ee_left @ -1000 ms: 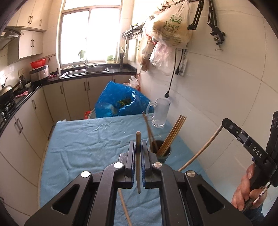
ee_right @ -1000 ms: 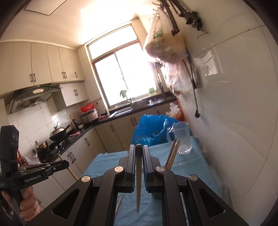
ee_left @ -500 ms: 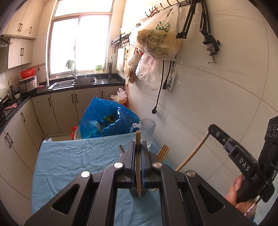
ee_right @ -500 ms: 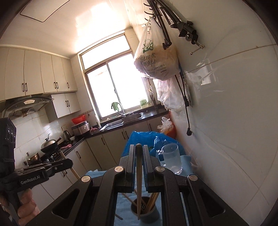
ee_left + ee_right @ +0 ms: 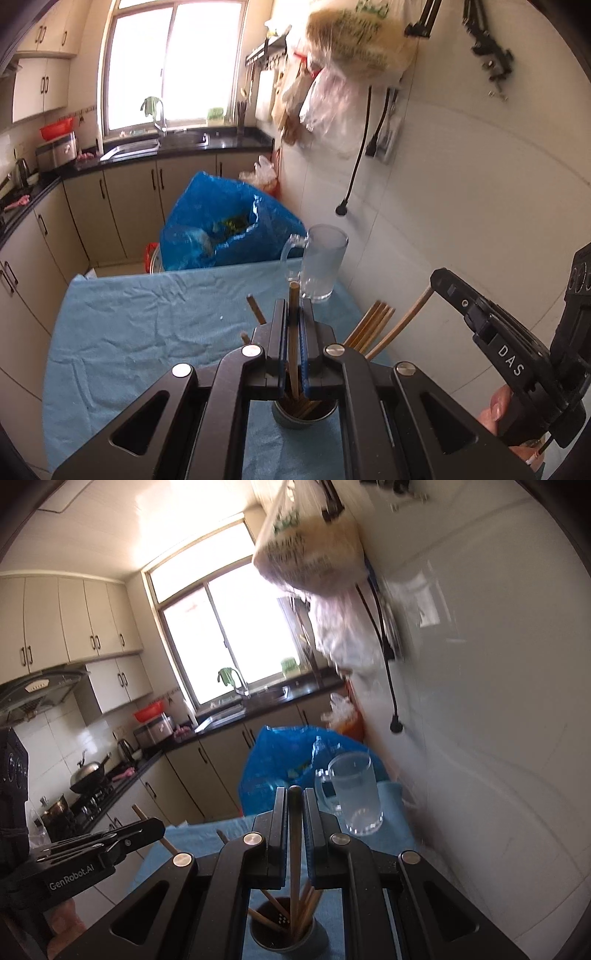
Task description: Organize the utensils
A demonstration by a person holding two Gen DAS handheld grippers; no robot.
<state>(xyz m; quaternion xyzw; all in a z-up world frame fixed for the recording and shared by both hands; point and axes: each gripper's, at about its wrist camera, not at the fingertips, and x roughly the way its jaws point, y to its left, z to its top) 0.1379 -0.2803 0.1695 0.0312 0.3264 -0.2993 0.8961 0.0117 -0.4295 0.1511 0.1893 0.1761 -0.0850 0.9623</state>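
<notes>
My left gripper [image 5: 293, 314] is shut on a wooden chopstick [image 5: 294, 295] that stands upright, its lower end inside a dark round holder cup [image 5: 304, 415] with several chopsticks in it. My right gripper [image 5: 294, 801] is shut on another chopstick [image 5: 294, 849], its lower end down in the same cup [image 5: 288, 938]. Each gripper shows in the other's view: the right one [image 5: 439, 280] to the right of the cup, the left one [image 5: 151, 825] to the left. Both hover right above the cup.
The cup stands on a blue cloth [image 5: 155, 325] over a table beside a white tiled wall [image 5: 461, 184]. A clear glass mug [image 5: 321, 266] stands behind the cup. A blue plastic bag [image 5: 225, 225] sits past the table's far edge. Bags hang overhead [image 5: 354, 40].
Both grippers have moved in over the cup and tilted down; the two chopsticks' lower ends now reach into the cup. Both stay shut on their chopsticks.
</notes>
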